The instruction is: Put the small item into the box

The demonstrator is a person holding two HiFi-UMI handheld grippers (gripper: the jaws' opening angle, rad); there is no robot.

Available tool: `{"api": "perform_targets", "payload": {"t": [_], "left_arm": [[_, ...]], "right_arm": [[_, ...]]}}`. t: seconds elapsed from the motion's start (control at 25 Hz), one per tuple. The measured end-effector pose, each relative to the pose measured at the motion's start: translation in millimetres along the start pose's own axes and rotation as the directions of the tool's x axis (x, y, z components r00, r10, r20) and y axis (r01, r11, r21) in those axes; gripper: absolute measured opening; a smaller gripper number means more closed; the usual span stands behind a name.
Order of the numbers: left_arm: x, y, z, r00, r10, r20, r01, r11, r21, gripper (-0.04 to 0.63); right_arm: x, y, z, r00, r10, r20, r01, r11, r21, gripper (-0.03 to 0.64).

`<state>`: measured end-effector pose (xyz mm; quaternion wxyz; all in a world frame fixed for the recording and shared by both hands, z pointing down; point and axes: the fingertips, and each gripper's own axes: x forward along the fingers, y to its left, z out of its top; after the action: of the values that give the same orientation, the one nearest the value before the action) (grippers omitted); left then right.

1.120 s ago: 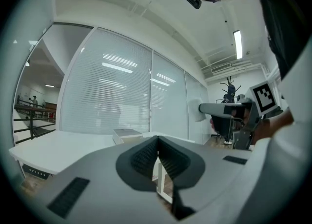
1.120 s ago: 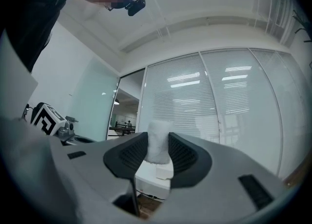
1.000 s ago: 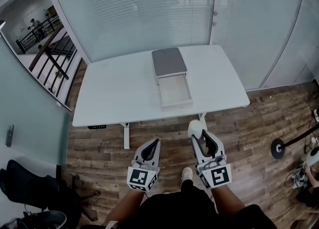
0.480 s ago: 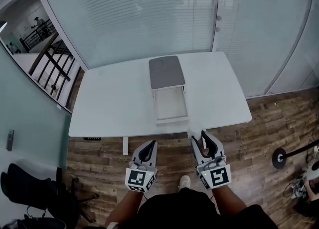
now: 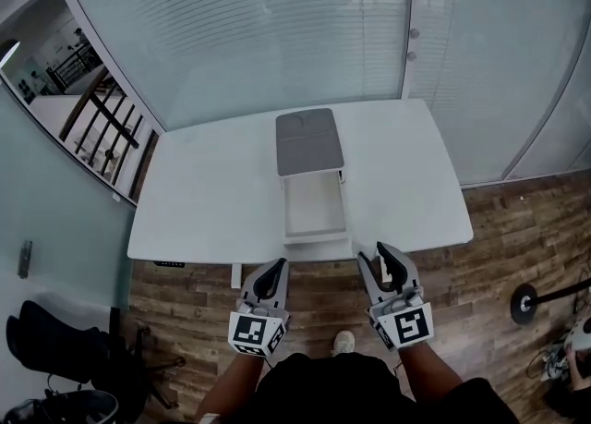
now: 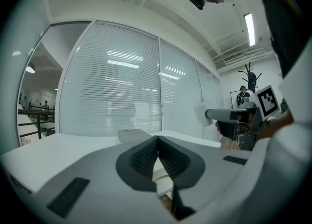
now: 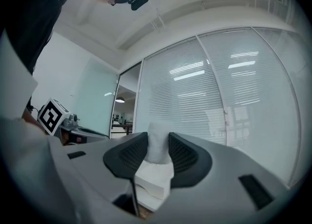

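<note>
A box with a grey lid (image 5: 309, 142) stands mid-table, its white drawer (image 5: 313, 212) pulled out toward me. My right gripper (image 5: 381, 254) hovers at the table's front edge, just right of the drawer, shut on a small white item (image 7: 158, 150) that fills the gap between its pads (image 7: 181, 155). In the head view the item blends with the white tabletop. My left gripper (image 5: 274, 268) hangs just short of the table edge, left of the drawer, jaws shut and empty (image 6: 157, 142). The left gripper view shows the grey lid (image 6: 132, 134) ahead and the right gripper's item (image 6: 201, 114) off to the right.
The white table (image 5: 212, 191) stands against a glass wall with blinds (image 5: 277, 34). Wooden floor (image 5: 517, 228) surrounds it. A black chair (image 5: 55, 348) sits at the lower left, a round stand base (image 5: 524, 302) at the right. A stair railing (image 5: 102, 127) shows behind the left glass.
Both grippers have come forward from over the floor up to the table's front edge, the right one still holding the white item. The table and box now sit closer in view.
</note>
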<state>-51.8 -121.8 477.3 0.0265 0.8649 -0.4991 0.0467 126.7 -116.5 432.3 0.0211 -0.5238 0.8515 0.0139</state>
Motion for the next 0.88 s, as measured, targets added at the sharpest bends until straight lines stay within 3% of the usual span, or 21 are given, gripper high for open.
{"api": "perform_targets", "payload": {"t": [0.12,0.44,0.64,0.88], "left_arm": [[5,5,0,1.0,0.015,-0.003,-0.015,1.0,-0.006,0.012],[26,36,-6,0.999,0.047,0.006,-0.046,0.999,-0.016,0.012],[50,60,-4,1.0,0.015,0.003,-0.014,1.0,-0.021,0.012],[65,82,11,0.999,-0.029,0.025,0.029,0.999,-0.018,0.012]], "right_arm": [[11,2,8,0.999,0.036,0.039,-0.036,0.999,-0.004,0.143],[47,-2,5,0.997,0.067,0.037,-0.066,0.997,-0.031,0.143],[78,7,10,0.993,0.083,0.089,-0.078,0.995,-0.06,0.143],[109,13,6,0.996,0.068,0.057,-0.064,0.995,-0.074,0.141]]}}
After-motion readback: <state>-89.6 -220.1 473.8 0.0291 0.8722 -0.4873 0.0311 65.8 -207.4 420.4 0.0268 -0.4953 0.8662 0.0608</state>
